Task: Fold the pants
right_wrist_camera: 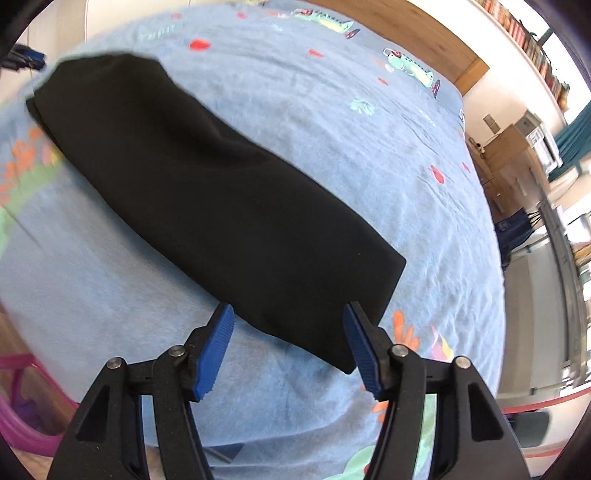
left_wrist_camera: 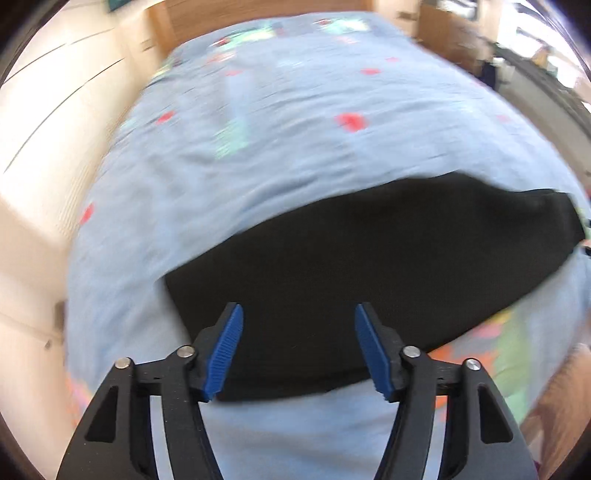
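From the left wrist camera we look down at a steep angle onto a bed covered with a light blue bedspread [left_wrist_camera: 280,155] printed with small red shapes and greenish figures. The picture is smeared by motion, so the print is hard to read. The black pants [left_wrist_camera: 369,258] lie flat on the spread as a long folded band, running from just ahead of our fingertips out toward the right edge of the view. Our left gripper [left_wrist_camera: 298,314] hangs above the near end of that band; its jaws stand apart, and nothing is caught between the blue ribbed pads [left_wrist_camera: 227,347]. We see only dark cloth behind the gap, not touching either pad. A pale wall and a wooden headboard [left_wrist_camera: 266,11] frame the bed beyond.

From the right wrist camera we see the same pants [right_wrist_camera: 221,206] as a long dark strip stretching diagonally from the upper left down to the lower right, lying smooth on the bedspread [right_wrist_camera: 369,155]. Its squared end sits just ahead of our right gripper [right_wrist_camera: 288,310], whose jaws are likewise spread with no cloth pinched in them; the right-hand pad [right_wrist_camera: 364,350] overlaps the corner of the strip in the view, and we cannot tell if it touches. Crocodile-like prints [right_wrist_camera: 410,68] dot the far side, and a bookshelf [right_wrist_camera: 524,40] runs along the wall
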